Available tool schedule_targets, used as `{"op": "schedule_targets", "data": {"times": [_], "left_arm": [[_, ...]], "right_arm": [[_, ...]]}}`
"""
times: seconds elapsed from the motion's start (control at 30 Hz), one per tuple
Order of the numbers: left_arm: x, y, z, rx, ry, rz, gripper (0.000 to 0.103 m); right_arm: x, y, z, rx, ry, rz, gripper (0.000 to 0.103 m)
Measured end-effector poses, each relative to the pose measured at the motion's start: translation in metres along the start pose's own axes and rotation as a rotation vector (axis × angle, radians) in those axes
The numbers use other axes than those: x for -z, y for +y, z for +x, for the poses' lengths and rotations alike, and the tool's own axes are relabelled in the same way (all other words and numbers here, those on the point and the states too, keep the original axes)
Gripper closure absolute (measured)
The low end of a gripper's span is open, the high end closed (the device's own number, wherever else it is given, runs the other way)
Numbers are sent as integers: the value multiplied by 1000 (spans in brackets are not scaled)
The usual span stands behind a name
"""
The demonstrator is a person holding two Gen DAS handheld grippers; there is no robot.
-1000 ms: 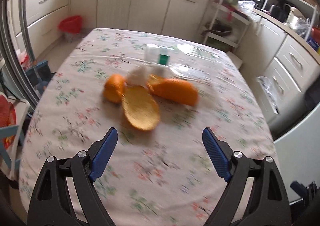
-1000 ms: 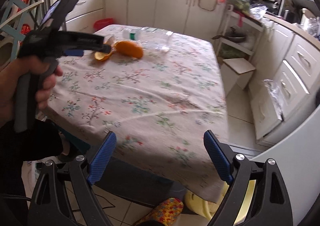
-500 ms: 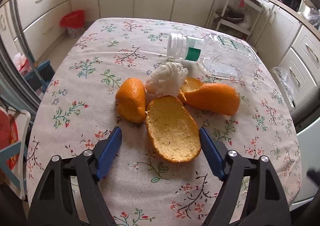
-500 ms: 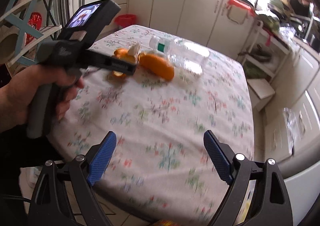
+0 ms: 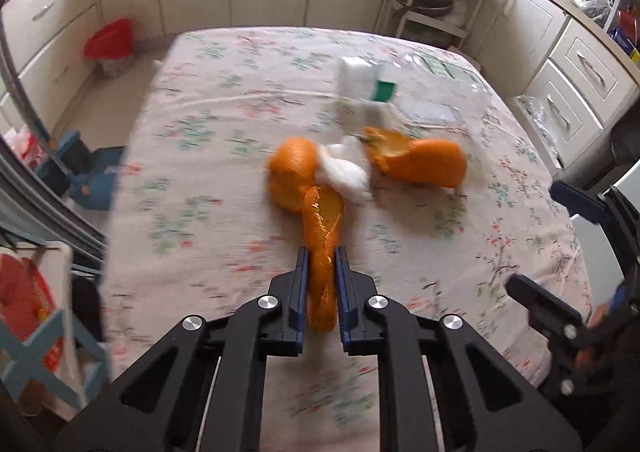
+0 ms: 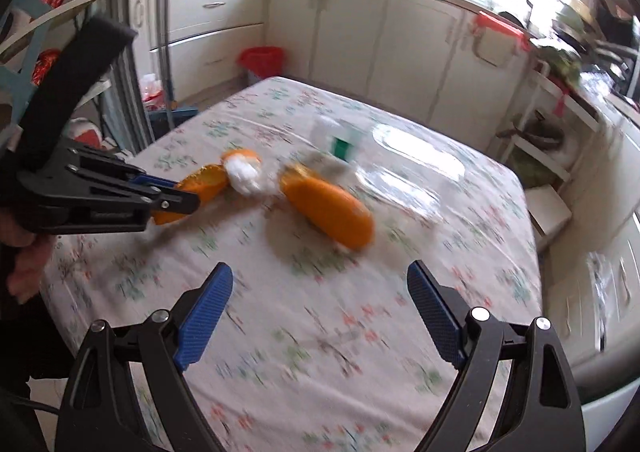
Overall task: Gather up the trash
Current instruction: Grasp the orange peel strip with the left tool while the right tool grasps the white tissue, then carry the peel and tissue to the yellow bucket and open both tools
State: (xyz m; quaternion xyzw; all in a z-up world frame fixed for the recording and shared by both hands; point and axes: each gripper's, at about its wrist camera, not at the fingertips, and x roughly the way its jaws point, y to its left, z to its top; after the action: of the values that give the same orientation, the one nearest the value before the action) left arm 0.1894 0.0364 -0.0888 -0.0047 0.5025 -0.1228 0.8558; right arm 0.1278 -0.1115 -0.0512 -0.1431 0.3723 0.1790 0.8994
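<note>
an orange peel piece [image 5: 322,252] is pinched by the closing jaws of the left gripper [image 5: 322,284] over the table [image 5: 192,172]. the right gripper [image 6: 320,316] is held released, nothing between its jaws.

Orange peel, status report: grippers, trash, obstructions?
Left gripper closing on orange peel. Right gripper open, empty. Two more peels, tissue, bottle on table. Nothing in the way.

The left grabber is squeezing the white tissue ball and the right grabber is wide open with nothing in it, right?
Not quite. The left gripper is closing on a piece of orange peel, not the tissue ball, which lies loose behind it; the left wrist view shows this. The right gripper is wide open and empty.
</note>
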Motion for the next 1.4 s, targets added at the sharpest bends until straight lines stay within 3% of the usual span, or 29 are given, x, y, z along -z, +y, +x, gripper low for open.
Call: {"op": "schedule_targets", "data": {"times": [0.1,0.4,0.6,0.67,0.8,0.83,0.93,1.23,1.4], "left_arm": [[-3,13,-12,-33,-25,5,92],[-7,40,-38,-15,-87,-63,91],[-6,42,-40,-29,-96,-68,91],[-6,43,-41,-29,-98,-70,91],[-5,43,-43,-30,-103,-73,91],[-5,43,-43,-31,-104,-73,91],[-5,40,-43,-34,-103,-63,91],[-2,12,-39,-29,-100,18,91],[5,-15,-39,6,-110,72,91]], "right_arm": [[-14,18,16,-36,-2,-48,18],[-41,64,59,-135,1,-126,18],[-52,61,87,-151,44,-83,18],[-54,55,94,-172,63,-56,23],[-56,47,107,-239,100,-14,44],[-56,46,106,-239,99,-10,54],[-53,44,101,-242,106,-10,65],[-37,38,65,-252,115,-36,74],[-16,17,22,-239,79,8,74]]}}
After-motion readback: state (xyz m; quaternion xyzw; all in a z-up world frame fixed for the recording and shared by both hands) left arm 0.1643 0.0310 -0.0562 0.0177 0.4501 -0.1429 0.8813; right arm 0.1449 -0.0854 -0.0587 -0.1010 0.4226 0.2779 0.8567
